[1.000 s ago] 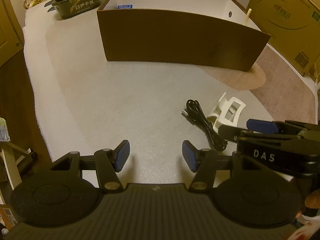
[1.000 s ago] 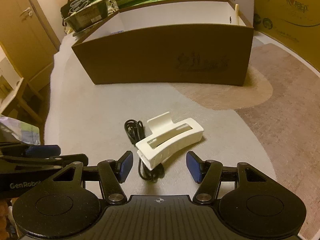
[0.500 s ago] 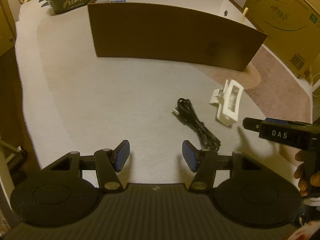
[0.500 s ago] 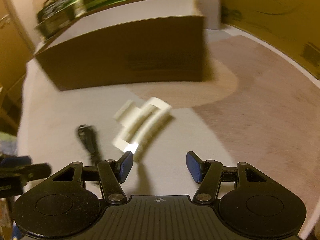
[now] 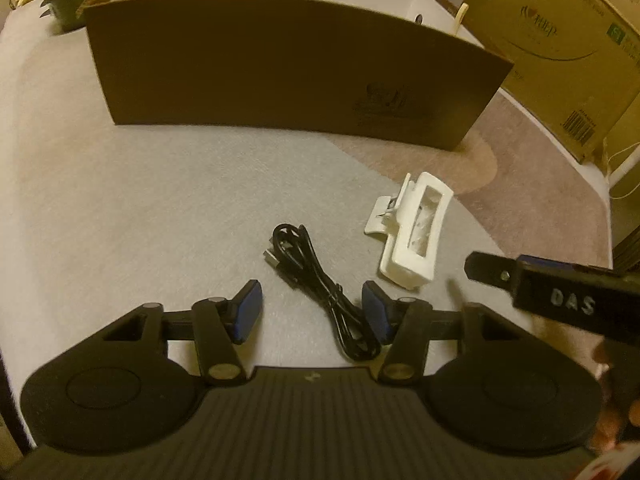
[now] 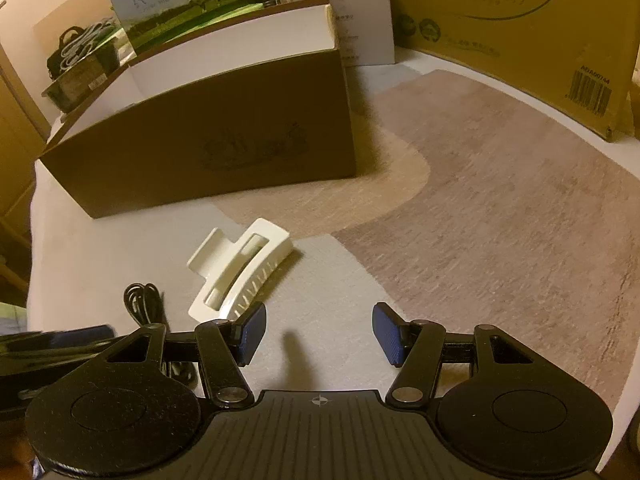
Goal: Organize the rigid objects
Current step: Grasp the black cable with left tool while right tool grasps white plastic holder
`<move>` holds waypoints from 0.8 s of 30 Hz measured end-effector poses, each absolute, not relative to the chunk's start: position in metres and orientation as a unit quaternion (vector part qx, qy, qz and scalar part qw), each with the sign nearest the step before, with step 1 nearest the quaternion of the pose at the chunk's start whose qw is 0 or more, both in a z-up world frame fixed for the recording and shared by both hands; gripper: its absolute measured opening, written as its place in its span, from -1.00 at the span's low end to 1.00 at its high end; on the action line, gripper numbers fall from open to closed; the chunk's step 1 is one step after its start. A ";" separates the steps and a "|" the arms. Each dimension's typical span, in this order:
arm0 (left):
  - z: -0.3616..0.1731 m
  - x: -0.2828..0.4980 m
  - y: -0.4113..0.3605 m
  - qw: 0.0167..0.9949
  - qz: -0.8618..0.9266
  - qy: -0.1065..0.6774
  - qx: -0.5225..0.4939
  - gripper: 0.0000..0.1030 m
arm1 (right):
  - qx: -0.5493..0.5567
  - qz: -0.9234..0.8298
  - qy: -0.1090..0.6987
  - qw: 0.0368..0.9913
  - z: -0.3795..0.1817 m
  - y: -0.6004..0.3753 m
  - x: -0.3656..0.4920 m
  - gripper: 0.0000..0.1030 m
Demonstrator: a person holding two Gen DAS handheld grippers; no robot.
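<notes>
The clip (image 5: 410, 232) is a white plastic hair claw, long and boxy, with a slot cut through its top and a row of teeth along one edge; it lies on its side on the counter (image 5: 160, 208), on the pale grey mat, in front of the brown box (image 5: 280, 72) and well apart from it. Just beside the clip, to its left, lies a bundled black cable (image 5: 320, 280), its far end a loop with a plug sticking out. The left gripper (image 5: 312, 312) has its jaws wide apart, holding nothing; the near end of the cable lies between its blue pads (image 5: 248, 312), close by the right-hand one, though contact cannot be told. The right gripper (image 6: 320, 334) also has its jaws wide apart and empty over bare mat; the near end of the clip (image 6: 240, 266) sits just beyond its left pad (image 6: 252, 332). The box stands open at the top, white inside.
</notes>
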State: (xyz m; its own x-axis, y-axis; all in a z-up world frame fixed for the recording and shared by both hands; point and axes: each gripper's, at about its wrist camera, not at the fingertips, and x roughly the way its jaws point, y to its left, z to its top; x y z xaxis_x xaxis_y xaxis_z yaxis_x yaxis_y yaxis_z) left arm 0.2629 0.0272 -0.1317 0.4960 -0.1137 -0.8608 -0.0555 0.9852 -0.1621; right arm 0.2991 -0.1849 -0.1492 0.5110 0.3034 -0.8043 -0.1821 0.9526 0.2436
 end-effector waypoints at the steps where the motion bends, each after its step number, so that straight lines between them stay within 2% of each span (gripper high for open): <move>1: -0.134 0.265 0.027 0.861 -0.014 0.502 -0.082 -0.11 | 0.064 0.142 0.475 0.866 -0.151 -0.184 0.299 0.15; 2: -0.136 0.267 0.028 0.861 -0.016 0.501 -0.082 -0.25 | 0.064 0.145 0.476 0.865 -0.151 -0.183 0.299 0.15; 9: -0.134 0.274 0.036 0.874 -0.009 0.484 -0.031 -0.72 | 0.069 0.169 0.476 0.860 -0.153 -0.170 0.299 0.15; 15: -0.131 0.277 0.065 0.874 0.005 0.486 -0.028 -0.71 | 0.069 0.199 0.474 0.855 -0.155 -0.151 0.306 0.15; 19: -0.130 0.277 0.073 0.873 0.005 0.487 -0.031 -0.60 | 0.062 0.211 0.471 0.854 -0.160 -0.135 0.316 0.15; 24: -0.134 0.278 0.071 0.870 0.004 0.492 -0.028 -0.60 | 0.044 0.203 0.468 0.859 -0.169 -0.121 0.328 0.13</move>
State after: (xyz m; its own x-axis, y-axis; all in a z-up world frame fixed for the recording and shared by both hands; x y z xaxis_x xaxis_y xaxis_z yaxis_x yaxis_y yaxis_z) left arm 0.2776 0.0706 -0.1345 0.5151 -0.0202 -0.8569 -0.0352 0.9984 -0.0447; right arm 0.3277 -0.1208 -0.1688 0.4793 0.3904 -0.7860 -0.3082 0.9134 0.2657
